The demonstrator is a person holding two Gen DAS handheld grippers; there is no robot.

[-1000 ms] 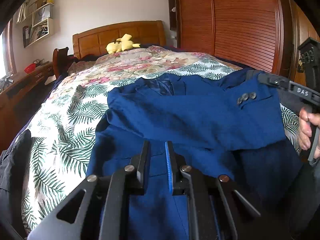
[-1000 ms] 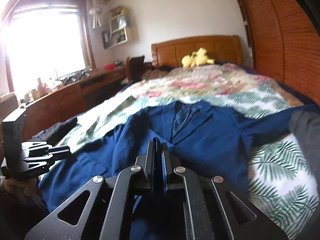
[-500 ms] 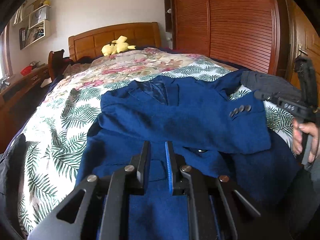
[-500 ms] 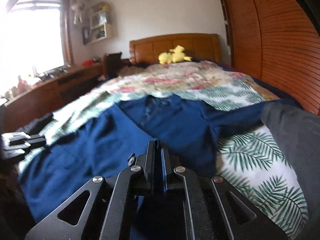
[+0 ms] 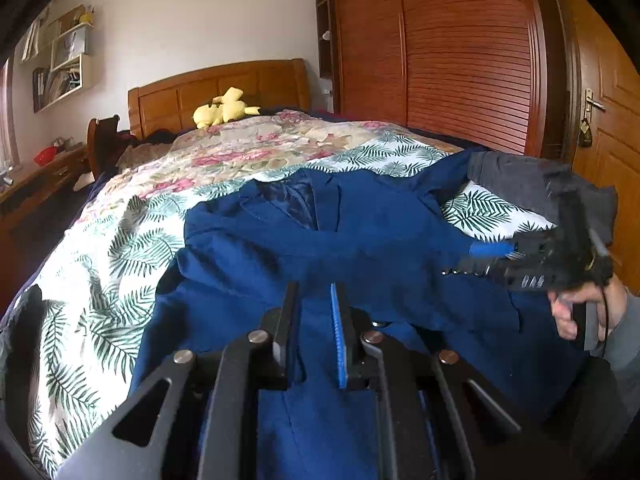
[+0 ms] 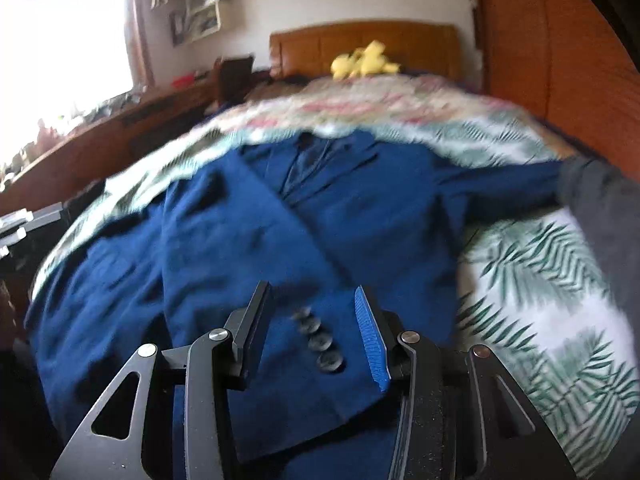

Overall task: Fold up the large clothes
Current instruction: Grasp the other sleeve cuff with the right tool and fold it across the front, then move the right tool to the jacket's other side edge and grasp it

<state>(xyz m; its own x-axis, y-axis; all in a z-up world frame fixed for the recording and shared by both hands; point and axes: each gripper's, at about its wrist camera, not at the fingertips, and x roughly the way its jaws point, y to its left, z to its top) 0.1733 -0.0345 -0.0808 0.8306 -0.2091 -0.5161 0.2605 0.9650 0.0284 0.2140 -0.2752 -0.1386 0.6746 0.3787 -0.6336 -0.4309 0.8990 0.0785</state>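
While the right gripper (image 6: 316,332) had just been opening, its jaws apart over the buttoned cuff (image 6: 320,344), apparently untouched though blurred, the left gripper (image 5: 314,328) held a narrow gap, pinching nothing, above the blue jacket (image 5: 360,248) spread across the bedspread (image 5: 100,248) toward twelve o'clock.

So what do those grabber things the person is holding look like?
Each hand-held gripper is black metal with triangular cut-outs and silver bolts. One finger is plain black, the other finger has a ridged blue pad. The person's hand has a grey sleeve.
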